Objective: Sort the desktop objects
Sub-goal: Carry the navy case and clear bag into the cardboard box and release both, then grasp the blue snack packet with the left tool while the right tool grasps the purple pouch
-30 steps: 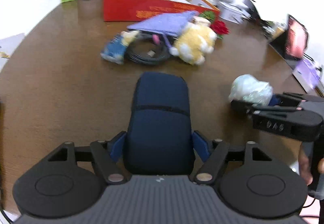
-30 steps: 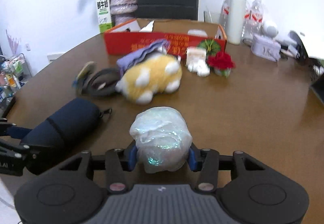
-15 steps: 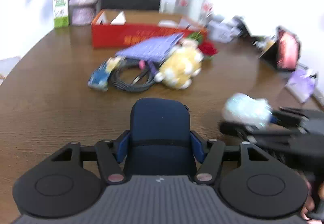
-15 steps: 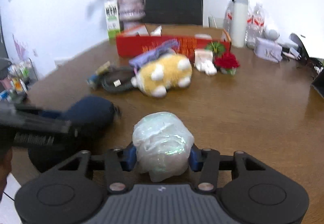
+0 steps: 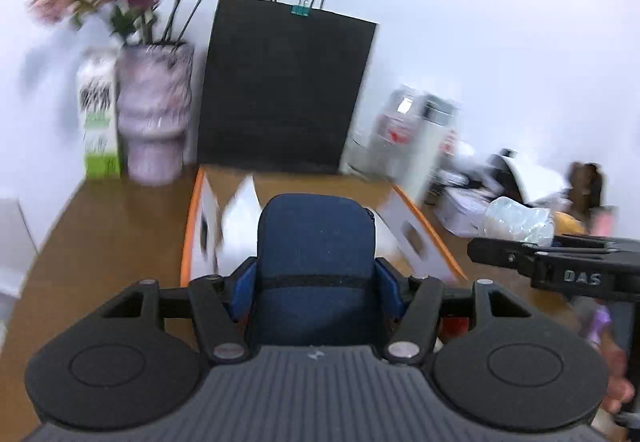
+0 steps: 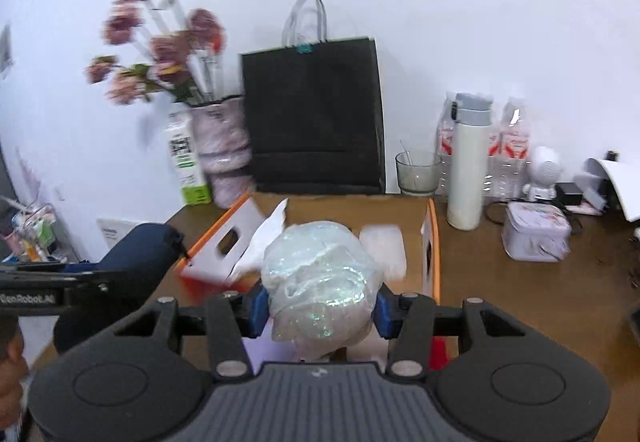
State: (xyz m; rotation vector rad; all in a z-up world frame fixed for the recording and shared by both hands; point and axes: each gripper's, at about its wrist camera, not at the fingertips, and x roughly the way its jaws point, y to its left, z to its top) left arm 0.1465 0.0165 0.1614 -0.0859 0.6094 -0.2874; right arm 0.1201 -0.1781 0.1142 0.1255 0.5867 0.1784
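A: Start at the claws. What is each one doing?

B: The left claw (image 5: 316, 282) is pinching a dark blue zip pouch (image 5: 316, 262) between its blue pads, the pouch standing up out of the fingers toward twelve o'clock. The right claw (image 6: 318, 308) is pinching a crinkled, iridescent plastic bundle (image 6: 320, 282) the same way.

A: And what lies past them?

B: Both are held over the near end of an open cardboard box (image 6: 434, 242) with orange edges and white flaps. In the right wrist view the bundle sits in front of the box's opening; in the left wrist view the pouch covers the middle of it.

A: Anything inside the box?

B: White paper or tissue (image 6: 266, 238) stands up at about eleven o'clock from the bundle, and a white flat packet (image 6: 382, 246) lies at one o'clock. The rest of the floor is plain brown card. More I cannot tell; the pictures are blurred.

A: Further out?

B: Behind the box, at twelve o'clock, a black paper bag (image 6: 316, 122) stands against the wall. At ten o'clock are a vase of pink flowers (image 6: 224, 146) and a green-and-white carton (image 6: 186, 162). At two o'clock on the brown surface (image 6: 520, 290) stand a glass tumbler (image 6: 418, 172), a white flask (image 6: 468, 162) and water bottles (image 6: 514, 146), with a small lilac tin (image 6: 536, 234) nearer.

A: Do the claws see each other?

B: Yes. The left one with its pouch shows at nine o'clock in the right wrist view.
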